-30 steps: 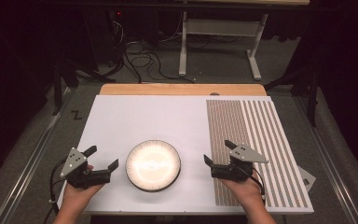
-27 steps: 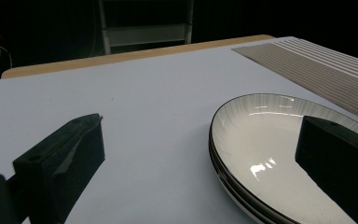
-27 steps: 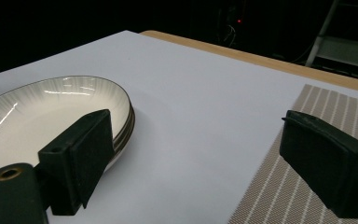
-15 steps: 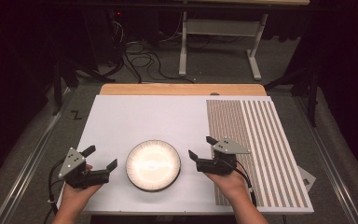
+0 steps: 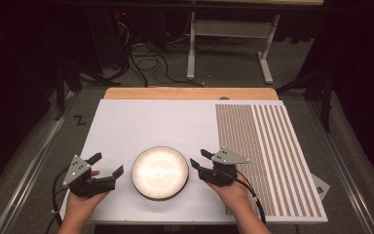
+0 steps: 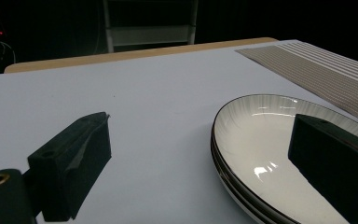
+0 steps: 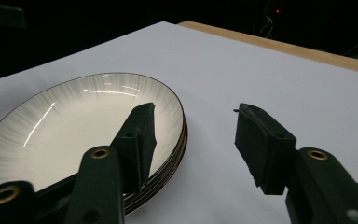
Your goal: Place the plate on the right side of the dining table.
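Beside the stacked plates [image 5: 160, 171], each hand-held gripper [image 5: 109, 166] [image 5: 198, 159] hovers agape.

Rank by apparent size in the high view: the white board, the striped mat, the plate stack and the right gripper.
1. white board
2. striped mat
3. plate stack
4. right gripper, though it sits slightly higher, nearer the camera, which inflates it a little.

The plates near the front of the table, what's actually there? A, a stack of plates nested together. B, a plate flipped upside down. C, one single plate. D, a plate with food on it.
A: in the right gripper view the plates show several dark-edged rims layered one under another at the side, and the top one sits face-up and bare.
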A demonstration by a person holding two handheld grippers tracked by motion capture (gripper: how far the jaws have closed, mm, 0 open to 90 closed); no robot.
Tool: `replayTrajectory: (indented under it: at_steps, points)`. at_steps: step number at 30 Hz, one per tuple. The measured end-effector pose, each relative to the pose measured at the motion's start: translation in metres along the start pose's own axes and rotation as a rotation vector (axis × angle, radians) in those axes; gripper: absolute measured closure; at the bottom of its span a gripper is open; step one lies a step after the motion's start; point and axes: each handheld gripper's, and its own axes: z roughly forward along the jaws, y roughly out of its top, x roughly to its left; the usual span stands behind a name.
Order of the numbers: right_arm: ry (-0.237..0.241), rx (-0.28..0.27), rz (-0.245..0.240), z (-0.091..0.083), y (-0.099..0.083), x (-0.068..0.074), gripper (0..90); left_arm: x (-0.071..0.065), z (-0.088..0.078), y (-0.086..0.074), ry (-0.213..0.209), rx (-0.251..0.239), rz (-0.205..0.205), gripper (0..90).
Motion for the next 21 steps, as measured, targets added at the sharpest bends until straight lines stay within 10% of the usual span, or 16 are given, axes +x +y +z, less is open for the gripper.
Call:
replayTrajectory:
  at_steps: [14, 21]
  points:
    - [0.041, 0.064, 0.003, 0.012, -0.012, 0.007, 88.4, -0.009, 0.006, -0.002, -0.029, 0.014, 0.012, 7.4]
    - [0.066, 0.104, -0.005, 0.021, -0.016, 0.012, 90.0, -0.011, 0.007, -0.003, -0.039, 0.018, 0.020, 7.4]
